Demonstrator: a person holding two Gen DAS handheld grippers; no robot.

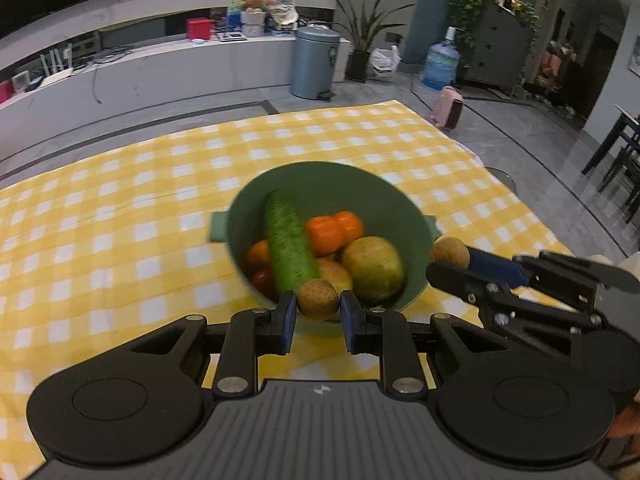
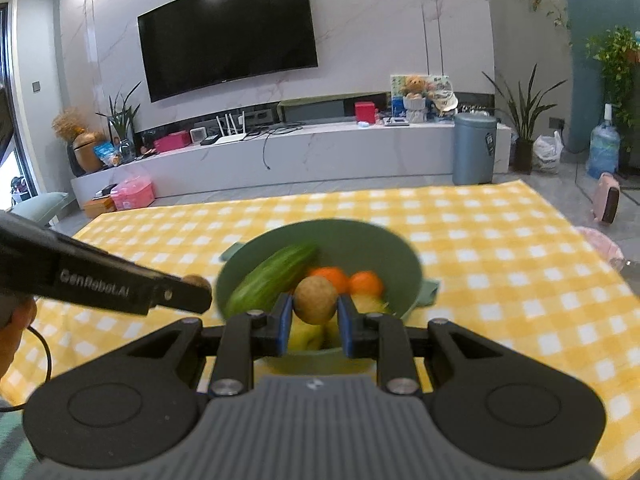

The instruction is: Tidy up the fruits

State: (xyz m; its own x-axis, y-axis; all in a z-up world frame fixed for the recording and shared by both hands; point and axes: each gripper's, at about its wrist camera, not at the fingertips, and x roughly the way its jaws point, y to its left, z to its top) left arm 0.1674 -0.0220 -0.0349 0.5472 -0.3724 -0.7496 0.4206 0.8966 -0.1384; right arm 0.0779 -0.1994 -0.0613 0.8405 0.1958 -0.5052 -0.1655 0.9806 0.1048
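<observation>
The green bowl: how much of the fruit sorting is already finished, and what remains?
Done: the green bowl holds a cucumber, oranges and apples. In hand: each claw, left and right, grips a small brown fruit. Left: dropping both in; no loose fruit shows on the checked cloth.

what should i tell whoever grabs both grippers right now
Left gripper: shut on a small brown fruit, near the bowl's front rim.
Right gripper: shut on a second brown fruit, also beside the bowl.
Green bowl sits on the yellow checked cloth and already holds a cucumber, oranges and a greenish apple.
Left to do: put both brown fruits into the bowl.
</observation>
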